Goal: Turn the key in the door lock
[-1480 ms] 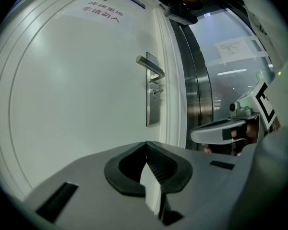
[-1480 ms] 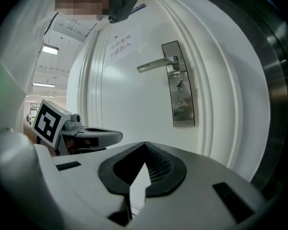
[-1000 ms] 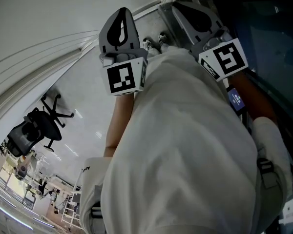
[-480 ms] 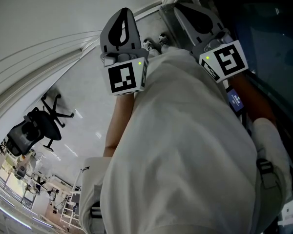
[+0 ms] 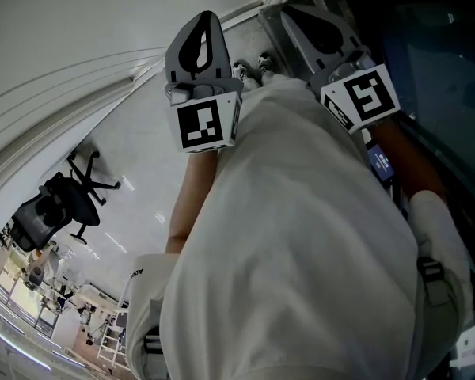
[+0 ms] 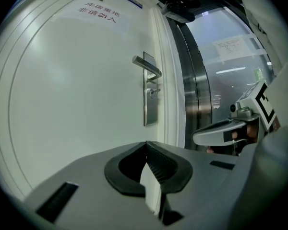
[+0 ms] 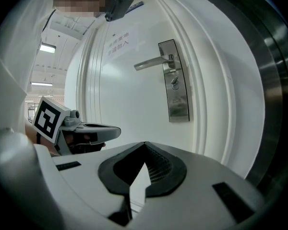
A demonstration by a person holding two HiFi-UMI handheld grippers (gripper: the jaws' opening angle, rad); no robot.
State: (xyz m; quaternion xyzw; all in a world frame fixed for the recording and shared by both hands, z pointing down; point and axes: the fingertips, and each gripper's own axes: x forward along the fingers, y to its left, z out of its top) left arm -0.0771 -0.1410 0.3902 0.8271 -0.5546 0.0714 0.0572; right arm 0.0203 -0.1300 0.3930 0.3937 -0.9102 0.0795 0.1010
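almost nothing has shifted since a second ago: the left claw (image 6: 146, 146) and right claw (image 7: 144, 145) hang where they were, close in front of the person's white top (image 5: 301, 252). each has its jaws pressed together on nothing. they sit side by side, aimed at the white door (image 7: 129, 95) but well short of it. a key (image 7: 174, 83) seems to sit in the metal lock plate (image 7: 178, 107) just under the handle (image 7: 151, 63); its turn is too small to read, so this fits a pause before reaching or after letting go.
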